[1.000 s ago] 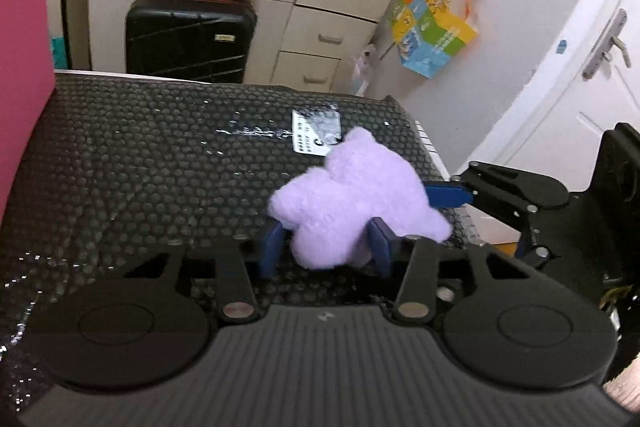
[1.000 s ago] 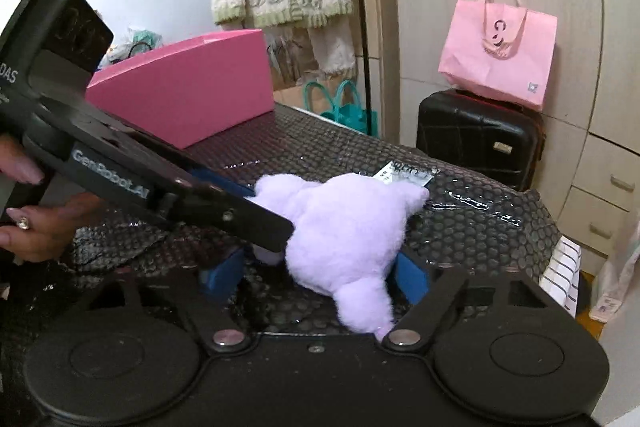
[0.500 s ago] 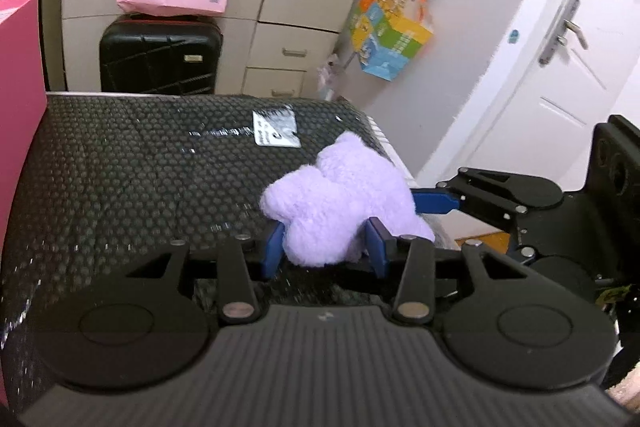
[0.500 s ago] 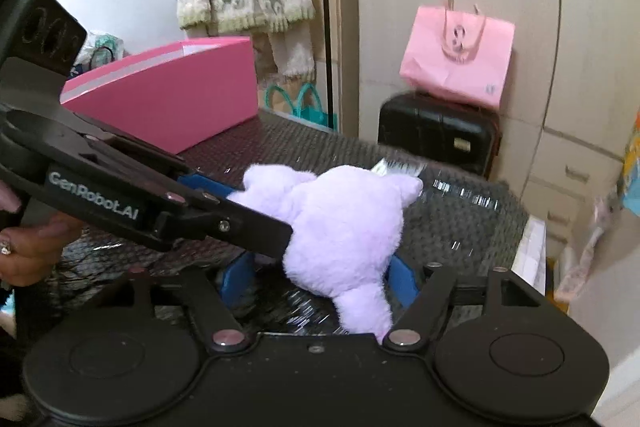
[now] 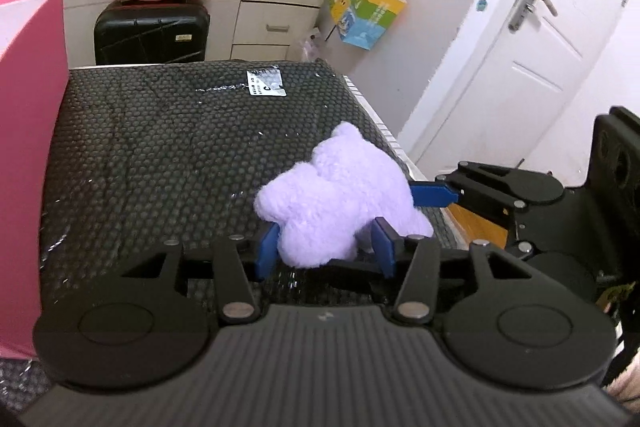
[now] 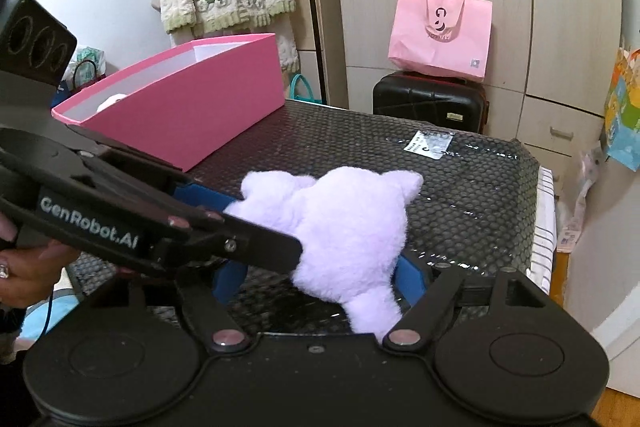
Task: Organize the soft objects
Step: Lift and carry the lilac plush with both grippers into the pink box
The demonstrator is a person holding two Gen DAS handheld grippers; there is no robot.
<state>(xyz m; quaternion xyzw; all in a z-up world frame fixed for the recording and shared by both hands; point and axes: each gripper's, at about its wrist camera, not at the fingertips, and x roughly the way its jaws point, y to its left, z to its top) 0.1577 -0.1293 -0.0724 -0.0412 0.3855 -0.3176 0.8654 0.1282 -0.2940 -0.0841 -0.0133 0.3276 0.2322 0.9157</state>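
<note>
Both grippers have the purple plush toy (image 5: pixel 340 203) between their blue fingers: the left gripper (image 5: pixel 326 247) pinches its lower end, and the right gripper (image 6: pixel 320 277), fingers spread wider, hugs its other side. The toy sits near the right-hand edge of the black bubble-wrapped table (image 5: pixel 160 155), with open surface stretching to the pink box (image 6: pixel 192 99) on the far side. Since a second ago the toy has shifted closer to that edge.
</note>
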